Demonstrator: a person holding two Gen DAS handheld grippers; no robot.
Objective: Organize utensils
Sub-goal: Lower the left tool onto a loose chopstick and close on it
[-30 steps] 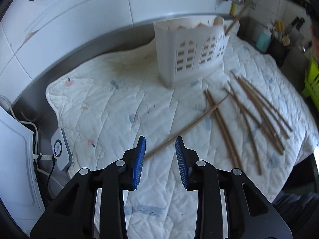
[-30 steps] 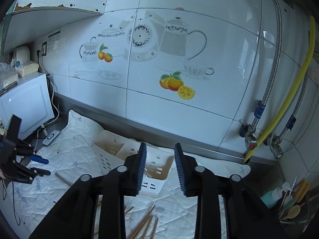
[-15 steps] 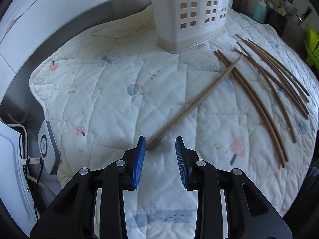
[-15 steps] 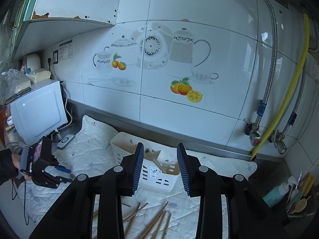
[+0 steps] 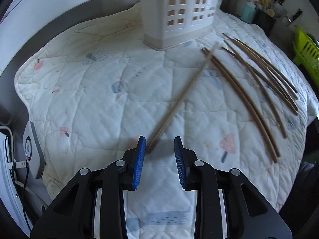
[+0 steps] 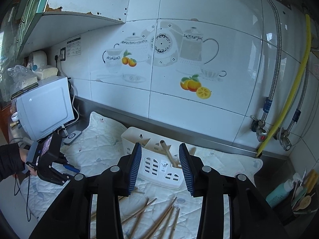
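Note:
A white utensil holder with window cut-outs stands at the back of a quilted mat. One brown chopstick lies diagonally, blurred, its near end just inside my open left gripper, touching the left pad. Several more chopsticks lie to the right. In the right wrist view my open, empty right gripper hovers above the holder, which has one chopstick standing in it. Loose chopsticks lie below. The left gripper shows at far left.
A white appliance and a small grey device sit left of the mat. A tiled wall with hoses is behind. A dark utensil pot and teal bottle stand at right; a green rack is far right.
My left gripper has moved down and forward, so the near end of the diagonal chopstick now lies between its pads. My right gripper has risen and pulled back above the holder.

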